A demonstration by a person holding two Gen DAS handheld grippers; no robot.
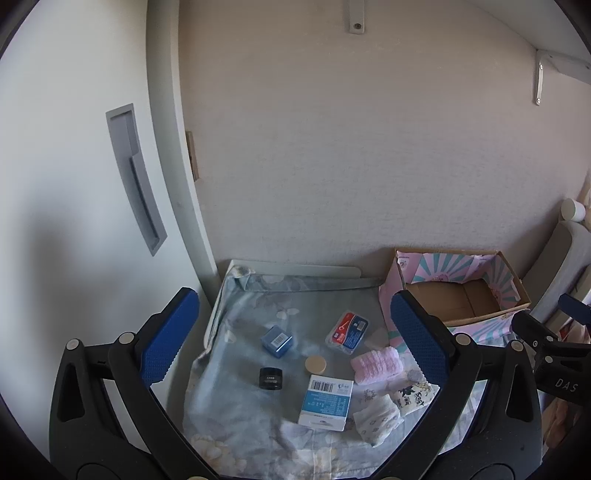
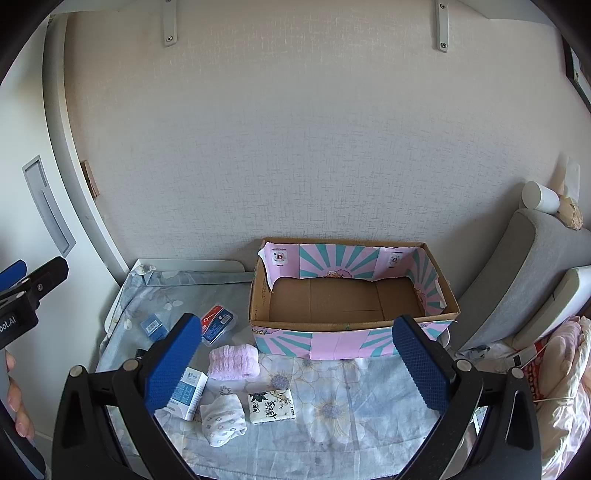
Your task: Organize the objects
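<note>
Both tongs, left (image 1: 295,339) and right (image 2: 297,363), spread wide, empty. Box (image 2: 354,321) ahead of right tongs, bare inside. Pink cloth (image 2: 233,361) nearest; best pinched mid-roll, lifted clear over box wall.

A pale, finely textured wallpapered wall (image 2: 314,140) fills the back, with two white metal shelf brackets (image 2: 169,26) screwed high on it. To the left curves a white door frame (image 1: 177,155) beside a white sliding door with a recessed grey handle (image 1: 135,177). A grey padded headboard cushion (image 2: 517,266) leans at the right. Soft daylight falls evenly.
</note>
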